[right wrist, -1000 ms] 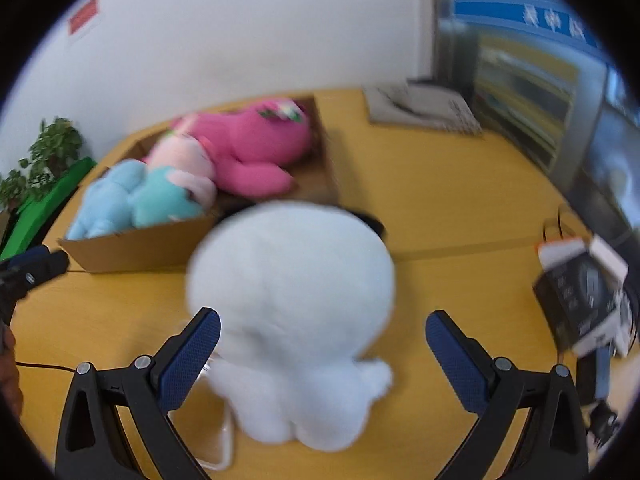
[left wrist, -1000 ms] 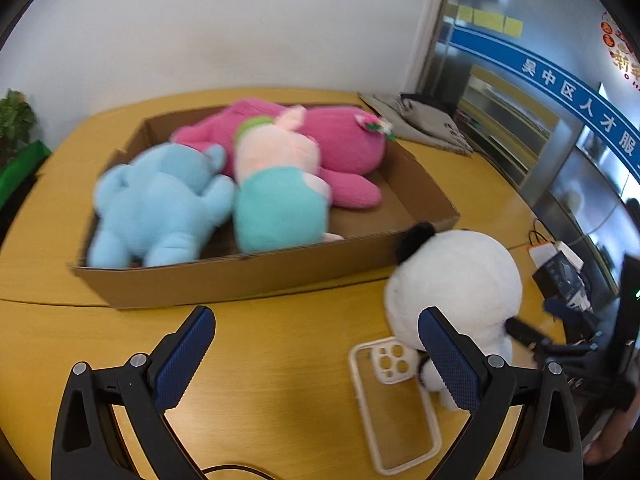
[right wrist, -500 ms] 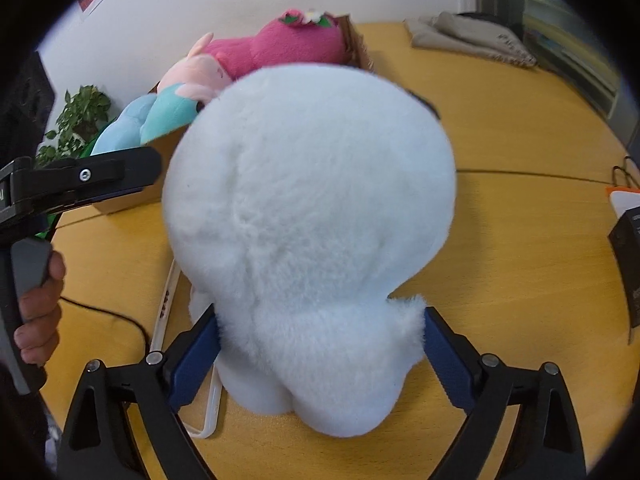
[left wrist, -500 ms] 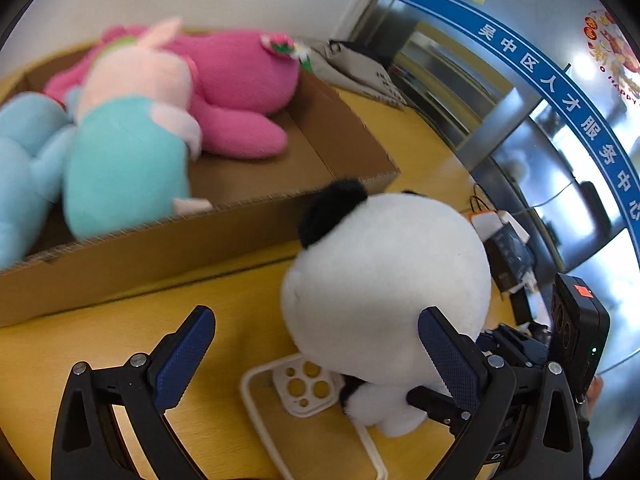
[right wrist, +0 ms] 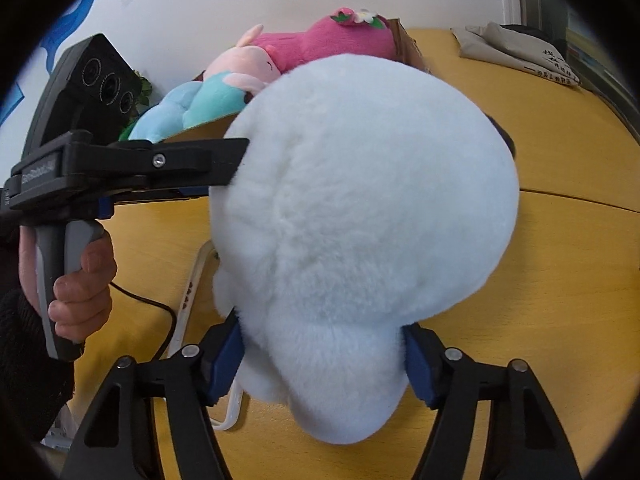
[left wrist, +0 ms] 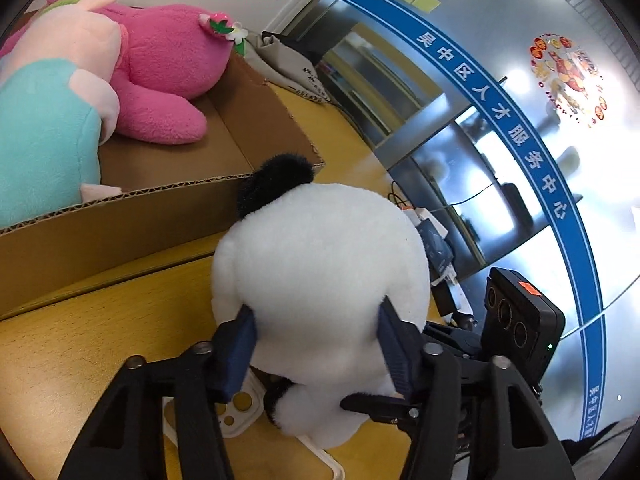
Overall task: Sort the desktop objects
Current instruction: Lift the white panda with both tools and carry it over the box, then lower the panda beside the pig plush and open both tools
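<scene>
Both claws, jaws just closing in, are pinching the white panda plush (left wrist: 320, 264): left gripper (left wrist: 316, 344) squeezing its head, right gripper (right wrist: 320, 364) squeezing its lower body, plush sitting on yellow table (right wrist: 560, 264) over clear phone case (left wrist: 240, 412), beside cardboard box (left wrist: 120, 224).

White round plush panda (left wrist: 320, 264) on yellow wooden table (left wrist: 80, 320), over clear phone case (left wrist: 240, 412), w/ brown cardboard box (left wrist: 132, 220) just behind.

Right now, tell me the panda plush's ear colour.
Black ear; clearest in the left wrist view.
</scene>
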A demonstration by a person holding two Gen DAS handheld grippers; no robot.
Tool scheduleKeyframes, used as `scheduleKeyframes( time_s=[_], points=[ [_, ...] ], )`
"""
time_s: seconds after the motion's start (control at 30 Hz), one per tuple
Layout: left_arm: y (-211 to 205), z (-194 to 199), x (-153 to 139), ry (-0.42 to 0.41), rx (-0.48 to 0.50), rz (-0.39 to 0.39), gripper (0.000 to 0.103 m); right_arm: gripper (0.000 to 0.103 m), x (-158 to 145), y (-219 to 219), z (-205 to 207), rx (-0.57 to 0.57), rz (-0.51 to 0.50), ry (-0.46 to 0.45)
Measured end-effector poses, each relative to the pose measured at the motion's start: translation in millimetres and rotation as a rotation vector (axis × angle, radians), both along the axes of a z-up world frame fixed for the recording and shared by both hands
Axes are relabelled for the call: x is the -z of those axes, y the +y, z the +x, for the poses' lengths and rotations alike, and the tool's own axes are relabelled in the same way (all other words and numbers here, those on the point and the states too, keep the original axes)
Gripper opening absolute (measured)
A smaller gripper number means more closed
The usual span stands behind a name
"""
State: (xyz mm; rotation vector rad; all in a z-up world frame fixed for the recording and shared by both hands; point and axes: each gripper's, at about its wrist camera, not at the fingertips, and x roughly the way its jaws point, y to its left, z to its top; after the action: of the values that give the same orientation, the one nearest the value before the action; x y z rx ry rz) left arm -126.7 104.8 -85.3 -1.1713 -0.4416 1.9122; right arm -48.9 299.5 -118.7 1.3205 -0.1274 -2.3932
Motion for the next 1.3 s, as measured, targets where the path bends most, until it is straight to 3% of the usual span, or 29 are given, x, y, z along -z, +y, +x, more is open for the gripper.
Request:
scheduleKeyframes(
  time_s=[0.07,0.27,0.4,0.53,0.63,0.73,0.83,0.93,1.07,1.17,1.3],
  points=[
    [-5,4,-7,0.014,0.005,0.023,0.047,0.065,-4,1,5,-0.014,-0.017,0.034],
    [-20,17,-42,0.107,-0.008,0.051,0.042,0.064,-29,-10,18,-0.064,-0.042,0.166],
    [-29,17,-94,0.242,-0.037,0.032,0.042,0.064,-63,-18,14,-0.103,-0.059,0.262],
    [-33,-9,-144,0.387,-0.068,-0.029,0.042,0.064,-109,-33,-23,-0.172,-0.021,0.373],
    [-42,-50,-159,0.397,-0.116,-0.051,0.042,0.064,-131,-44,-65,-0.218,0.012,0.423],
    [-49,-95,-151,0.328,-0.151,-0.078,0.042,0.064,-130,-53,-118,-0.261,0.033,0.426],
    [-45,-140,-111,0.187,-0.171,-0.134,0.042,0.064,-104,-57,-158,-0.282,0.056,0.366],
    [-34,-167,-65,0.069,-0.158,-0.163,0.042,0.064,-65,-56,-173,-0.292,0.092,0.273],
    [-19,-173,-32,0.027,-0.148,-0.225,0.043,0.064,-26,-47,-185,-0.262,0.119,0.131],
    [-17,-172,-31,0.031,-0.155,-0.23,0.043,0.066,-30,-34,-183,-0.237,0.098,0.112],
    [-15,-170,-35,0.024,-0.156,-0.226,0.044,0.066,-69,0,-170,-0.188,-0.02,0.166]
  ],
)
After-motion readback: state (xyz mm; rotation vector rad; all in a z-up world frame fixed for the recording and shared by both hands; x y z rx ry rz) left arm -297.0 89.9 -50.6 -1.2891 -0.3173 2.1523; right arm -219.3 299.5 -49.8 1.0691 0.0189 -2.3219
